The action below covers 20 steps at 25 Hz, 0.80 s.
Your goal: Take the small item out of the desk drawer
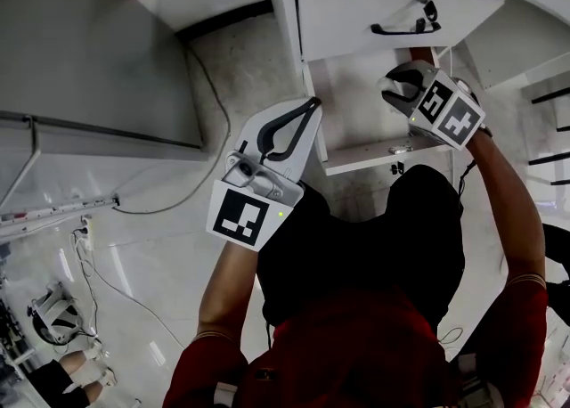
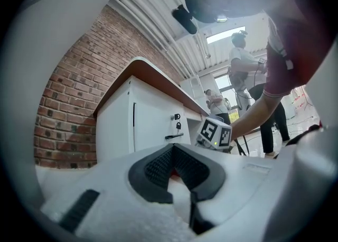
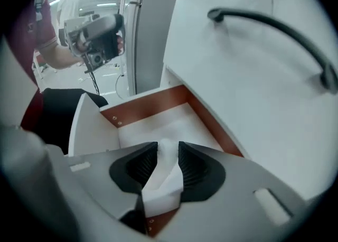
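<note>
— What is nearest us?
— A person [image 1: 356, 353] in a red top and dark trousers at a white desk [image 2: 113, 130], with a two-jaw gripper in each hand. That makes two grippers and two black-and-white marker cubes [image 1: 450, 114], one on each.

— The left one?
— The left gripper [image 1: 312, 105] points level beside the open drawer. Its ribbed black pads are closed tip to tip on nothing.

— And the right?
— The right gripper [image 3: 168, 147] tilts down over the drawer [image 3: 150, 106]. Its jaws are drawn partway in and pinch the small item [image 3: 165, 180], a single white, soft-looking wedge. Both ribbed pads press on it above the drawer's white floor. From overhead the gripper's grey body hides it.

— What surrounds it?
— One drawer is pulled out, reddish-brown on its inner walls and white outside. Above it is one closed drawer front [image 1: 356, 14], smooth and white, with a single curved black handle [image 1: 405, 28]. The person's dark lap lies under the open drawer's front edge.

— Farther off?
— The desk has a flat white side and a rounded top with a reddish-brown edge. Behind it is a red brick wall [image 2: 68, 98]. Two more people stand in the bright hall beyond, one standing figure [image 2: 240, 58] and a second figure [image 2: 214, 98] farther back.
</note>
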### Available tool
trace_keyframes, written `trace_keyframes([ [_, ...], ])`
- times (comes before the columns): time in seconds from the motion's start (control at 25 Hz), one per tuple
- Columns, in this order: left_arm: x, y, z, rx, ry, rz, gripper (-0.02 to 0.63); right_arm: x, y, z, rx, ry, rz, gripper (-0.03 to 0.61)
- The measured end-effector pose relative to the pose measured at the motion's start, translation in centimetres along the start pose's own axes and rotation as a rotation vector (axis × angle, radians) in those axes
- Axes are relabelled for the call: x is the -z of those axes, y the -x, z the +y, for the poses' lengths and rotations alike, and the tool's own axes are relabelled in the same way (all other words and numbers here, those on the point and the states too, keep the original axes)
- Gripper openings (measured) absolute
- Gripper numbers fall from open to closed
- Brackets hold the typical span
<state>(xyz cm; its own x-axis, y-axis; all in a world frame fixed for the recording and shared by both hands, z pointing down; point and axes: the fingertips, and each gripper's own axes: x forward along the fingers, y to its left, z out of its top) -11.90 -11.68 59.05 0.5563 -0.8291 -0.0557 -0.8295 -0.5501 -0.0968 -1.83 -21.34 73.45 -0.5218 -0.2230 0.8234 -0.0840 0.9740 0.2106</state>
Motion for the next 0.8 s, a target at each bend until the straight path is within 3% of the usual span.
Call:
trace_keyframes([
  [0.28, -1.3, -0.3, 0.6, -0.016, 0.015, -0.014, 0.002, -4.9, 6.3, 0.8, 0.044, -0.038, -0.233, 0.137],
  [0.6, -2.5, -0.5, -0.3, -0.017, 0.027, -0.024, 0.001, -8.7, 12.1, 2.2, 0.066, -0.175, -0.547, 0.137],
  [0.8, -5.2, -0.9, -0.6, -0.032, 0.034, -0.053, 0.002, -10.5, 15.9, 2.2, 0.075, -0.241, -0.740, 0.137],
])
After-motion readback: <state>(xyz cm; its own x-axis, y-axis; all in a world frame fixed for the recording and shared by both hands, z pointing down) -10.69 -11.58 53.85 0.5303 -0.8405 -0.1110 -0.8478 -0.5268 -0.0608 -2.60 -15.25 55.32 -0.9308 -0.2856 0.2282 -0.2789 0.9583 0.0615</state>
